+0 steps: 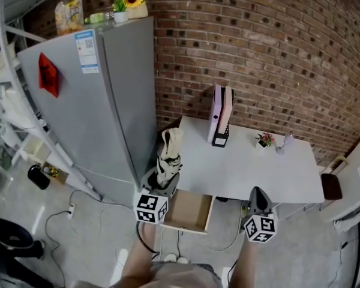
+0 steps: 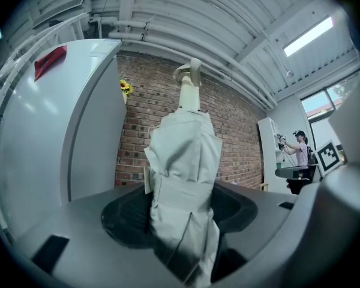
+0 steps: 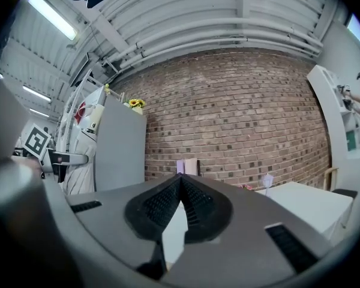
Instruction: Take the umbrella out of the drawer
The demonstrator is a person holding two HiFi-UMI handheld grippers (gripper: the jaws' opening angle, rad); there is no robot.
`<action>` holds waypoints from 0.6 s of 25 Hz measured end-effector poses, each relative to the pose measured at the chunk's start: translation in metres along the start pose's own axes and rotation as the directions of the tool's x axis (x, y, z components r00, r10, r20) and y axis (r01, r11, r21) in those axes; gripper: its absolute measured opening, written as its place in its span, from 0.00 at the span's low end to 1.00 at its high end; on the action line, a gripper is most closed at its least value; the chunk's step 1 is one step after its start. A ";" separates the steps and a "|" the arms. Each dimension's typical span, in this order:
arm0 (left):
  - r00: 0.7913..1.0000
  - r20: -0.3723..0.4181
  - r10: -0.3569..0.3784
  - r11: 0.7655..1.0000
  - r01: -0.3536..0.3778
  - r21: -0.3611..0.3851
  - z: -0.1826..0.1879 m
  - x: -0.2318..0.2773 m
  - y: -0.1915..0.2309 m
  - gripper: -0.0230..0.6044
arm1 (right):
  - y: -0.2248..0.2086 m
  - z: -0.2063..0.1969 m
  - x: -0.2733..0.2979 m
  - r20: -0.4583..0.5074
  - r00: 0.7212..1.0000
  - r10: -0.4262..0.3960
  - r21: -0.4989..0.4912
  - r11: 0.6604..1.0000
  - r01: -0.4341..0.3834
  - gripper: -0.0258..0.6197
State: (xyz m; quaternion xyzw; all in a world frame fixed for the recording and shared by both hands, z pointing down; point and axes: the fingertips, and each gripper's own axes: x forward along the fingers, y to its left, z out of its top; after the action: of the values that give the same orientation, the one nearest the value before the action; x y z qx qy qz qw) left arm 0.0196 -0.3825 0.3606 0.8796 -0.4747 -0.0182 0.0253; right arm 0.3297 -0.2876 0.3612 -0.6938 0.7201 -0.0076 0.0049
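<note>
A folded cream umbrella (image 1: pixel 168 153) stands upright, handle up, clamped between the pads of my left gripper (image 1: pixel 161 183), above the left end of the open wooden drawer (image 1: pixel 191 212). In the left gripper view the umbrella (image 2: pixel 185 191) fills the gap between the jaws of the left gripper (image 2: pixel 186 215), its curved handle (image 2: pixel 189 77) rising toward the ceiling. My right gripper (image 1: pixel 258 192) hovers at the front edge of the white table (image 1: pixel 246 170). In its own view the right gripper (image 3: pixel 179 180) has its tips touching with nothing between them.
A tall grey fridge (image 1: pixel 90 113) stands just left of the umbrella. A file holder (image 1: pixel 221 125), a small plant (image 1: pixel 264 140) and a glass ornament (image 1: pixel 282 144) sit on the table against the brick wall. A chair (image 1: pixel 331 186) is at the right; cables lie on the floor.
</note>
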 end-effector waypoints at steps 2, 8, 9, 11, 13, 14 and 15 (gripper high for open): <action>1.000 -0.001 -0.003 1.000 0.003 -0.001 0.000 0.000 0.001 0.48 | 0.002 0.000 0.000 -0.003 1.000 -0.001 -0.002 1.000 0.000 0.07; 1.000 -0.010 -0.007 1.000 0.007 0.005 -0.004 0.000 0.000 0.48 | 0.003 -0.004 0.000 -0.010 1.000 0.002 0.000 1.000 -0.002 0.07; 1.000 -0.012 -0.009 1.000 0.009 0.007 -0.005 0.000 -0.001 0.48 | 0.002 -0.005 0.000 -0.010 1.000 0.002 0.003 1.000 -0.002 0.07; 1.000 -0.014 -0.011 1.000 0.012 0.010 -0.005 0.002 -0.002 0.48 | 0.001 -0.007 0.001 -0.013 1.000 0.001 0.004 1.000 -0.001 0.07; 1.000 -0.013 -0.014 1.000 0.014 0.008 -0.005 0.003 -0.002 0.48 | 0.002 -0.007 0.002 -0.015 1.000 0.001 0.002 1.000 -0.001 0.07; 1.000 -0.013 -0.015 1.000 0.015 0.007 -0.005 0.003 -0.001 0.48 | 0.002 -0.008 0.002 -0.016 1.000 0.001 0.001 1.000 -0.001 0.07; 1.000 -0.013 -0.016 1.000 0.016 0.006 -0.005 0.003 -0.001 0.48 | 0.003 -0.008 0.003 -0.016 1.000 0.001 0.001 1.000 0.000 0.07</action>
State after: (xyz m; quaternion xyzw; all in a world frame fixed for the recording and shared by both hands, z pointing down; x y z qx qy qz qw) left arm 0.0223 -0.3848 0.3658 0.8836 -0.4675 -0.0111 0.0255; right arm 0.3263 -0.2900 0.3690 -0.6936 0.7203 -0.0135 -0.0005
